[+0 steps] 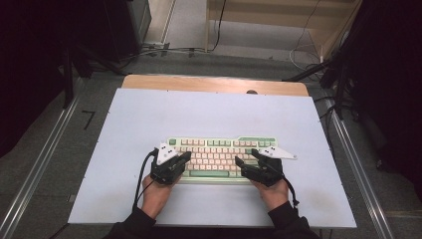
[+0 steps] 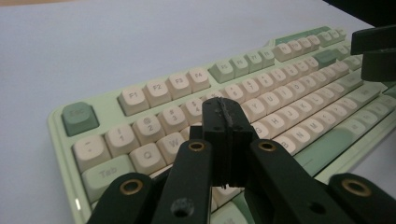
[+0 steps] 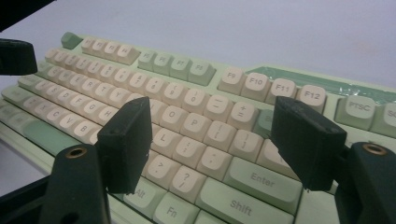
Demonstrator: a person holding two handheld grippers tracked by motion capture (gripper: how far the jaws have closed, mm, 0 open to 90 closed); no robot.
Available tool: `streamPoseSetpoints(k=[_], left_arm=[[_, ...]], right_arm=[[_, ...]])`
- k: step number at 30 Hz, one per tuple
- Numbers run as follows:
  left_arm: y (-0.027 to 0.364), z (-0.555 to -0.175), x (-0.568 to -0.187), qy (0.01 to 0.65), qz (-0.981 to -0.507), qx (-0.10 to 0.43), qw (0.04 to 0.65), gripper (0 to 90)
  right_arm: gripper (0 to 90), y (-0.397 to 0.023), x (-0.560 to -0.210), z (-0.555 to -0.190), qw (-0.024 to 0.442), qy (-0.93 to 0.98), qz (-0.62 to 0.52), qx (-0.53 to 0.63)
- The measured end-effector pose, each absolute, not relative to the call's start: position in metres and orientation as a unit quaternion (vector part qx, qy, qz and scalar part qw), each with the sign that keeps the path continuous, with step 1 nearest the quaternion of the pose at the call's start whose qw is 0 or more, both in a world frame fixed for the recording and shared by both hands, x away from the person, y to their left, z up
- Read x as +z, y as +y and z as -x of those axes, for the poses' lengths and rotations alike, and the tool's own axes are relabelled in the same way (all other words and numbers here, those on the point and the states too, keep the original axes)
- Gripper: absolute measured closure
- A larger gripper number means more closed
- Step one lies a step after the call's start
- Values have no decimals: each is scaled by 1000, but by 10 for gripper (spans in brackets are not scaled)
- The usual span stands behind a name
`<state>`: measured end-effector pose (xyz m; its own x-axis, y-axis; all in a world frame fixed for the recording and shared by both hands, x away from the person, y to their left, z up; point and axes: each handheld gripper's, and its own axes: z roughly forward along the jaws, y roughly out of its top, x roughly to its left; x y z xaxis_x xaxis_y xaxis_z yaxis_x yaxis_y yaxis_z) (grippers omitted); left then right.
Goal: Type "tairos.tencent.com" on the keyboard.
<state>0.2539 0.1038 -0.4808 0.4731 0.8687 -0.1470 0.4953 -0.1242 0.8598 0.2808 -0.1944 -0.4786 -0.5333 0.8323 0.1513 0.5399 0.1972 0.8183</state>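
A pale green keyboard (image 1: 224,154) with cream keys lies on the white table sheet (image 1: 209,114), near its front edge. My left gripper (image 1: 185,157) hovers over the keyboard's left end. In the left gripper view its jaws (image 2: 227,116) are pressed together over the letter rows near W and E, with nothing between them. Whether they touch a key I cannot tell. My right gripper (image 1: 246,156) is over the keyboard's right part. Its jaws (image 3: 212,123) stand wide apart above the keys left of Enter (image 3: 261,177), holding nothing.
The sheet covers a wooden tabletop whose far edge (image 1: 214,83) shows bare. Metal rails (image 1: 45,164) run along the floor on both sides, and cables (image 1: 164,50) lie on the floor beyond the table. Both forearms enter from the bottom edge.
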Motion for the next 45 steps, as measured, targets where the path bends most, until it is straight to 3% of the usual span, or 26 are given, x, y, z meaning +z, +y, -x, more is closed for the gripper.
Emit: streamPoseSetpoints(k=[19, 45], left_arm=[[71, -281, -489, 466, -744, 182, 443, 900], [63, -288, -495, 468, -762, 172, 413, 900]], right_arm=[[279, -217, -479, -271, 182, 738, -484, 433], [279, -222, -479, -267, 187, 734, -489, 432]])
